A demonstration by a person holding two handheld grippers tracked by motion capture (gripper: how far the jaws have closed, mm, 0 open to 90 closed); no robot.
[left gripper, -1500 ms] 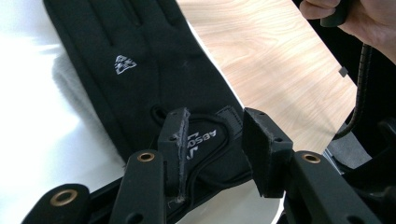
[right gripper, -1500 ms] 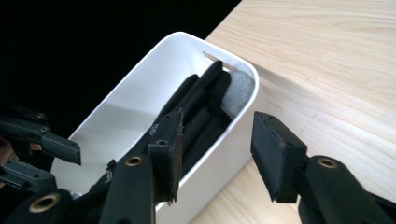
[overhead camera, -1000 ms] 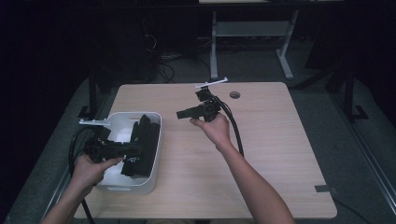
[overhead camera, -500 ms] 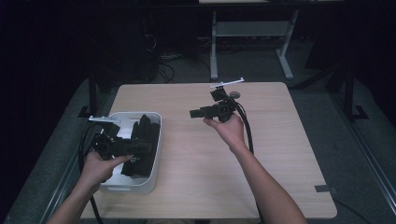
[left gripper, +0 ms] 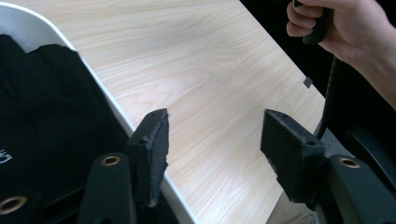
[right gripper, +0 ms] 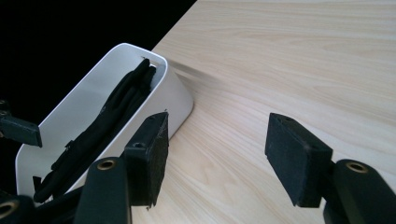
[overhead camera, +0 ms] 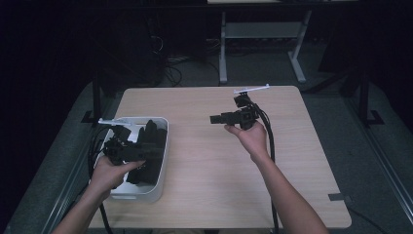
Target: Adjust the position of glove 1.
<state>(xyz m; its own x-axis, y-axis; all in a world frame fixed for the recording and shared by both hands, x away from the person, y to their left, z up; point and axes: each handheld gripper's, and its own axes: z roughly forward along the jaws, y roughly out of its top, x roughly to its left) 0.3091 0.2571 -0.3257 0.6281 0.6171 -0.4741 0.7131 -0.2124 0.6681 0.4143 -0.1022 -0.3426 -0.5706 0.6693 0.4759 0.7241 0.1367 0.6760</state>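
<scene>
Pale wood table point(overhead camera: 204, 161) under a dark room, with a white bin point(overhead camera: 163, 146) at its left edge. Black cloth point(overhead camera: 148, 141) lies folded and bunched inside the bin, part of it standing above the rim. The left gripper point(left gripper: 215, 154) has just been opening; its jaws stand wide with nothing between them, one pad over the cloth just inside the bin's rim. The right gripper point(right gripper: 217, 154), well apart above the bare table, has also just been opening, wide and empty, pointing toward the bin. How many pieces the cloth makes is hard to tell.
</scene>
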